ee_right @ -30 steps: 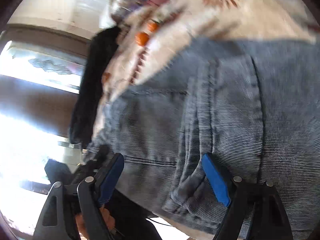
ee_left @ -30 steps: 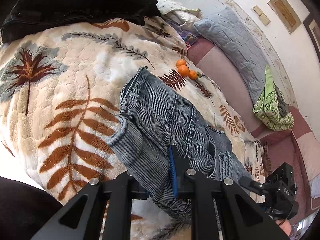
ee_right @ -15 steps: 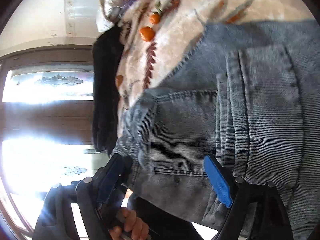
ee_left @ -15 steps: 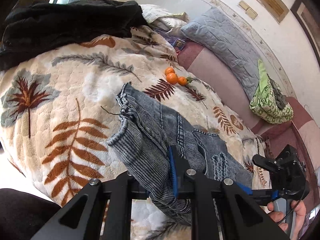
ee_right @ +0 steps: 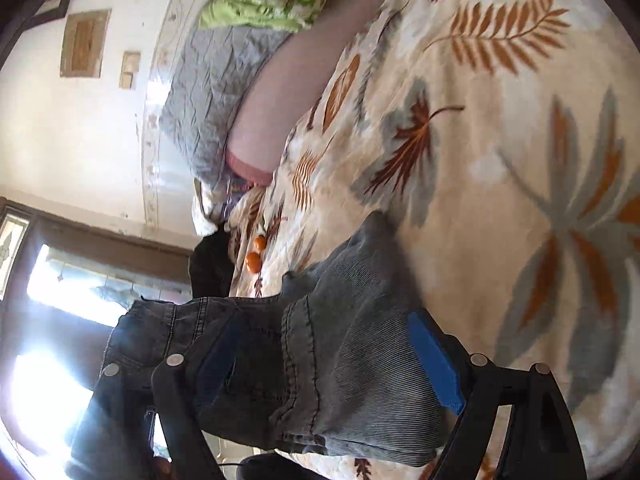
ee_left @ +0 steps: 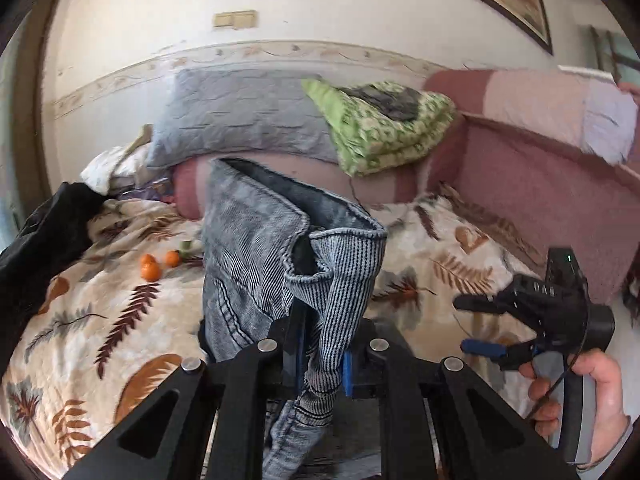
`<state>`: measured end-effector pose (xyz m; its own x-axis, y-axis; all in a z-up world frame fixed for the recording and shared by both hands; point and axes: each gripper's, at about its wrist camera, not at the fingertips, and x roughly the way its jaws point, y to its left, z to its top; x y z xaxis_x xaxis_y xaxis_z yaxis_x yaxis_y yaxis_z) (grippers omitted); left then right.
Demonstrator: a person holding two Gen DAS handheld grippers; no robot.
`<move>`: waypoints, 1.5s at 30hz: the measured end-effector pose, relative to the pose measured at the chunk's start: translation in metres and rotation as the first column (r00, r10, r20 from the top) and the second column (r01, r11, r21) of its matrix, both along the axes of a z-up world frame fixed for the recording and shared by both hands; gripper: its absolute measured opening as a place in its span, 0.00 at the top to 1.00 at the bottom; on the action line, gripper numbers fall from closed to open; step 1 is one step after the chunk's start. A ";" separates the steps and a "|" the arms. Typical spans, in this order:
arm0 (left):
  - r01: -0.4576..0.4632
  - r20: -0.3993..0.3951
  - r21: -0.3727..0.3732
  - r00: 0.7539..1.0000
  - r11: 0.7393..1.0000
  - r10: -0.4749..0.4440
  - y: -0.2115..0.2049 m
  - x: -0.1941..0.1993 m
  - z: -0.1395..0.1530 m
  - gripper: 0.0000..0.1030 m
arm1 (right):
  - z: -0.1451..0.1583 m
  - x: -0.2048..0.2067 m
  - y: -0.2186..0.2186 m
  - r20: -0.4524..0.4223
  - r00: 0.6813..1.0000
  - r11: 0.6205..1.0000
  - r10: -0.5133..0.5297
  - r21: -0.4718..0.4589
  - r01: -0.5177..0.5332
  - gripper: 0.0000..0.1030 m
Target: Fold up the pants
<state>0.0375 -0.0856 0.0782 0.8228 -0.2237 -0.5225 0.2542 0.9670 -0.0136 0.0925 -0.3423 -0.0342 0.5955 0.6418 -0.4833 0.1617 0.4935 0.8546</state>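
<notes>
one fold is underway: my left gripper [ee_left: 320, 356] is clamped on the jeans [ee_left: 256, 248], right gripper [ee_right: 324, 364] fingers apart; next, lay them flat on the bed [ee_right: 500, 152].

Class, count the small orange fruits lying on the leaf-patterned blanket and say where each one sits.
2. One fruit lies left of the lifted jeans; the other fruit sits just right of it, nearer the jeans. More may be hidden behind the denim.

Leaf-print blanket [ee_left: 420, 248] on bed w/ oranges [ee_left: 151, 270], black garment [ee_left: 44, 232].
</notes>
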 end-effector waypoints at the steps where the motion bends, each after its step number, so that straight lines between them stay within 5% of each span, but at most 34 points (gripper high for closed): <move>1: 0.039 -0.046 0.028 0.998 0.999 -0.038 -0.019 0.004 -0.016 0.87 | 0.000 0.003 -0.009 0.007 1.000 1.000 -0.030 -0.005 0.030 0.17; 2: 0.088 -0.124 0.065 0.989 0.994 -0.079 -0.038 0.011 -0.040 0.87 | 0.000 0.001 -0.023 0.011 0.998 0.998 -0.063 -0.011 0.063 0.17; 5: 0.213 -0.417 0.129 0.898 0.968 -0.142 -0.079 0.033 -0.132 0.87 | -0.005 -0.008 -0.046 -0.010 0.991 0.991 -0.131 -0.013 0.131 0.17; 6: 0.209 -0.321 0.179 0.936 0.961 -0.144 -0.083 0.022 -0.132 0.87 | -0.008 -0.009 -0.051 -0.022 0.990 0.990 -0.139 0.004 0.139 0.17; 8: 0.228 -0.298 0.233 0.942 0.945 -0.154 -0.090 0.011 -0.123 0.87 | -0.010 -0.012 -0.058 -0.025 0.990 0.991 -0.137 0.002 0.137 0.17; 14: 0.232 -0.334 0.006 0.917 0.973 -0.217 -0.054 0.008 -0.085 0.74 | -0.007 -0.011 -0.051 0.000 0.993 0.991 -0.122 -0.046 0.122 0.16; 16: 0.250 -0.270 -0.064 0.928 0.966 -0.258 -0.044 -0.005 -0.063 0.42 | -0.001 -0.011 -0.046 0.013 0.994 0.990 -0.104 -0.090 0.105 0.16; 18: 0.262 -0.171 -0.141 0.943 0.955 -0.284 -0.019 -0.022 -0.035 0.30 | 0.005 -0.011 -0.038 0.023 0.996 0.987 -0.087 -0.135 0.089 0.16; 20: 0.236 -0.094 -0.192 0.962 0.953 -0.257 0.015 -0.035 -0.015 0.29 | 0.015 -0.013 -0.030 0.044 0.996 0.986 -0.075 -0.145 0.081 0.16; 22: 0.120 -0.078 -0.196 0.987 0.973 -0.137 0.048 -0.034 -0.011 0.29 | 0.029 -0.012 -0.015 0.071 0.997 0.994 -0.018 -0.104 0.025 0.16; 24: -0.049 -0.129 -0.174 0.991 0.984 0.026 0.078 -0.018 -0.023 0.29 | 0.040 -0.008 0.010 0.077 0.993 0.996 0.085 -0.021 -0.084 0.16; 27: -0.199 -0.279 -0.209 0.951 0.957 0.137 0.112 0.010 -0.056 0.30 | 0.041 -0.001 0.048 0.057 0.975 0.973 0.214 0.075 -0.218 0.16; 29: -0.178 -0.357 -0.198 0.929 0.964 0.099 0.107 0.021 -0.078 0.30 | 0.021 -0.002 0.063 -0.004 0.967 0.964 0.254 0.080 -0.253 0.15; 31: -0.108 -0.485 -0.121 0.874 0.987 0.036 0.083 0.029 -0.111 0.29 | -0.022 -0.006 0.069 -0.185 0.953 0.970 0.238 -0.008 -0.244 0.16; 32: -0.100 -0.502 -0.096 0.864 0.990 0.039 0.075 0.029 -0.121 0.28 | -0.040 -0.013 0.064 -0.196 0.959 0.979 0.204 0.020 -0.204 0.20; 34: -0.091 -0.461 -0.078 0.886 0.993 0.045 0.070 0.022 -0.118 0.27 | -0.036 -0.022 0.055 -0.170 0.968 0.983 0.182 0.047 -0.176 0.25; 39: -0.112 -0.330 -0.139 0.942 0.984 0.060 0.081 0.009 -0.074 0.28 | 0.016 -0.007 0.063 -0.144 0.967 0.963 0.212 -0.136 -0.231 0.22; 42: -0.085 -0.351 -0.152 0.936 0.985 0.026 0.077 0.016 -0.075 0.28 | 0.040 0.021 0.074 -0.075 0.963 0.958 0.259 -0.107 -0.265 0.20; 45: -0.077 -0.434 -0.070 0.900 0.995 0.039 0.063 0.022 -0.104 0.28 | 0.052 0.061 0.091 -0.015 0.950 0.949 0.311 -0.055 -0.312 0.19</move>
